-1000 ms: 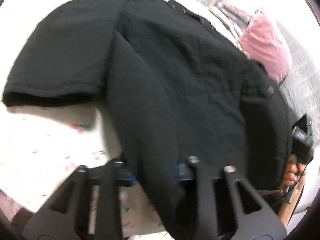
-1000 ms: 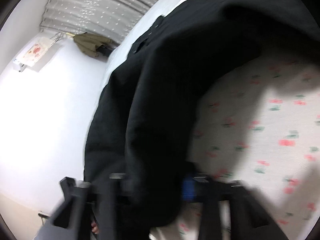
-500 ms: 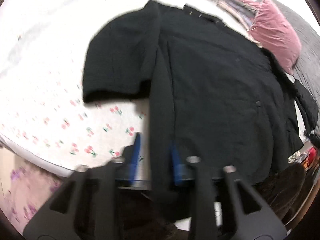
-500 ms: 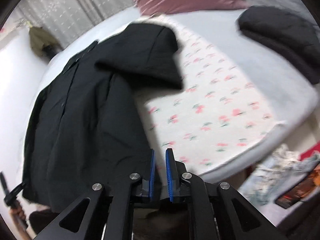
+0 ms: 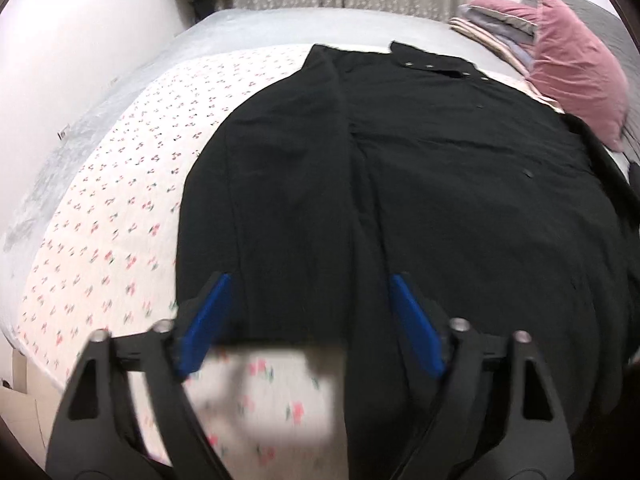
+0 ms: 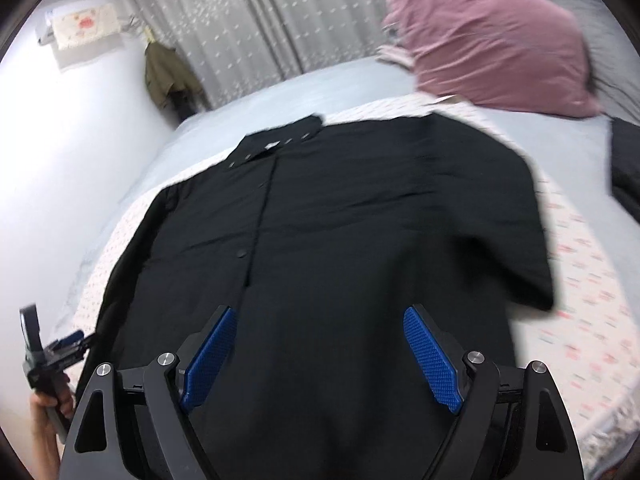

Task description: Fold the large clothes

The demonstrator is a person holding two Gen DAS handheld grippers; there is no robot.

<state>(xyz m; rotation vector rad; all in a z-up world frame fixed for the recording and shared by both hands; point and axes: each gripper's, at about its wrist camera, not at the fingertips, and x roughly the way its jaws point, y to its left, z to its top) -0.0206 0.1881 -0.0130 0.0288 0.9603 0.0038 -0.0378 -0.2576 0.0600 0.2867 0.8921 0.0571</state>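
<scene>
A large black short-sleeved shirt (image 5: 440, 184) lies spread flat on the bed, collar at the far end, button placket down its middle. It also shows in the right wrist view (image 6: 352, 232). My left gripper (image 5: 308, 284) is open and empty, hovering above the shirt's near left sleeve and hem. My right gripper (image 6: 320, 316) is open and empty, hovering above the shirt's lower hem. The left gripper also shows in the right wrist view (image 6: 52, 352) at the far left, held in a hand.
The bed carries a cherry-print sheet (image 5: 120, 200) over a grey cover. A pink pillow (image 5: 576, 64) and folded linens (image 5: 492, 28) lie at the far right. Another dark garment (image 6: 624, 160) lies at the right. A white wall (image 5: 80, 40) runs along the left.
Both grippers have let go of the shirt and opened wide. They have pulled back and risen, and the shirt now lies flat on the bed.
</scene>
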